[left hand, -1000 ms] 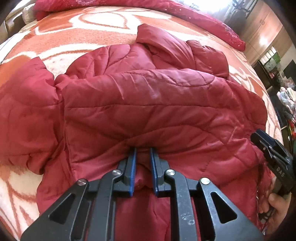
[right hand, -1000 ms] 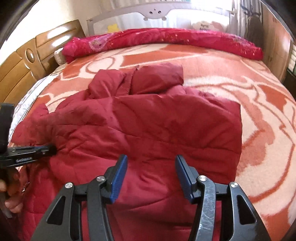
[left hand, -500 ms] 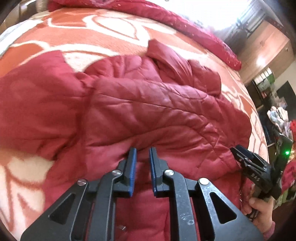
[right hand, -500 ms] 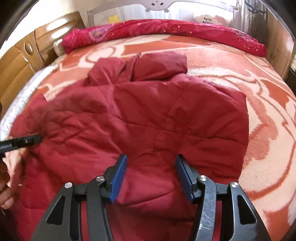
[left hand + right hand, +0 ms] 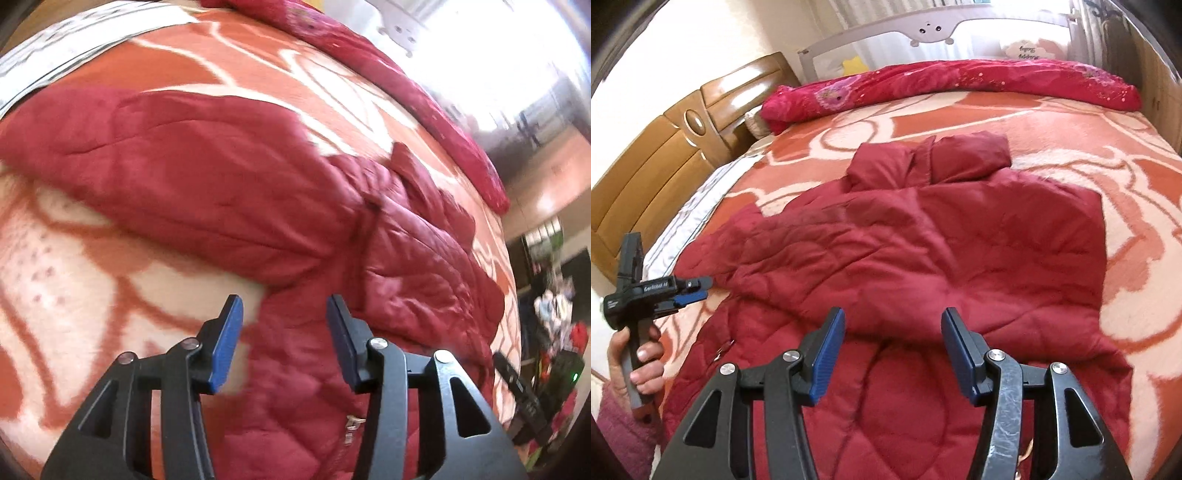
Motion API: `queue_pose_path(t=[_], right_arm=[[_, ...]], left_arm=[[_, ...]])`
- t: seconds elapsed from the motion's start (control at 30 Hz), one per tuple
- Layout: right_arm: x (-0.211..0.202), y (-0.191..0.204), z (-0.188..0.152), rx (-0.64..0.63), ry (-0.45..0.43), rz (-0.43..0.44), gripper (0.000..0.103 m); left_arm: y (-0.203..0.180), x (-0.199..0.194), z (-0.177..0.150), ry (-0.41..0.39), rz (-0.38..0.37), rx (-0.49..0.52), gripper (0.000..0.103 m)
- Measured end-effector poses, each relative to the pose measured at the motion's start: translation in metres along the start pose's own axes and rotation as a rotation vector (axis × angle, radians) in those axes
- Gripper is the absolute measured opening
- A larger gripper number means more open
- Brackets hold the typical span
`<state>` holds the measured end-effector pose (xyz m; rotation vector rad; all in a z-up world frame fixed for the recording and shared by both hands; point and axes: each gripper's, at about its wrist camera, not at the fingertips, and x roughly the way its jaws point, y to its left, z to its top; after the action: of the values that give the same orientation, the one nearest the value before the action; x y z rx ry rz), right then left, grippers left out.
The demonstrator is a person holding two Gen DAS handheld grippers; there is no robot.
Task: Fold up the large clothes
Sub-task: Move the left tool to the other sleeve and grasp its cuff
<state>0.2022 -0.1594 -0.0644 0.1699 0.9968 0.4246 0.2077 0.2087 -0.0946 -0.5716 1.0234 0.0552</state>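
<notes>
Under both grippers, red quilted jacket (image 5: 923, 258) spread on the patterned bed (image 5: 1126, 177), collar end far, hem nearest.

Left gripper (image 5: 284, 332): jaws have just been opening, nothing pinched; it hangs over the jacket's left edge, unfolded sleeve (image 5: 177, 177) lying ahead and left. Right gripper (image 5: 894, 343): jaws apart, empty, over mid-hem. Left is nearer the sleeve. Bare bed beyond on every side.

Pretty clearly a home bedroom: big bed (image 5: 1071, 155) with an orange patterned blanket, wooden headboard (image 5: 665, 162), rolled red duvet (image 5: 942, 85), and a baby-cot rail (image 5: 923, 33) behind.
</notes>
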Motion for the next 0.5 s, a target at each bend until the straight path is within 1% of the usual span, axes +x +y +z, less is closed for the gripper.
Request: queue_pose_path(t=[0.2, 0.37, 0.5], right_arm=[[-0.002, 0.011, -0.016, 0.003, 0.031, 0.024, 0.056], [-0.009, 0.017, -0.023, -0.007, 0.043, 0.044, 0.056], [-0.016, 0.024, -0.026, -0.021, 0.049, 0.058, 0.056]], left_arm=[[0.046, -0.010, 0.005, -0.024, 0.016, -0.093, 0.045], [0.080, -0.011, 0.013, -0.046, 0.005, -0.188, 0.045], [0.109, -0.009, 0.022, -0.062, -0.010, -0.282, 0.045]])
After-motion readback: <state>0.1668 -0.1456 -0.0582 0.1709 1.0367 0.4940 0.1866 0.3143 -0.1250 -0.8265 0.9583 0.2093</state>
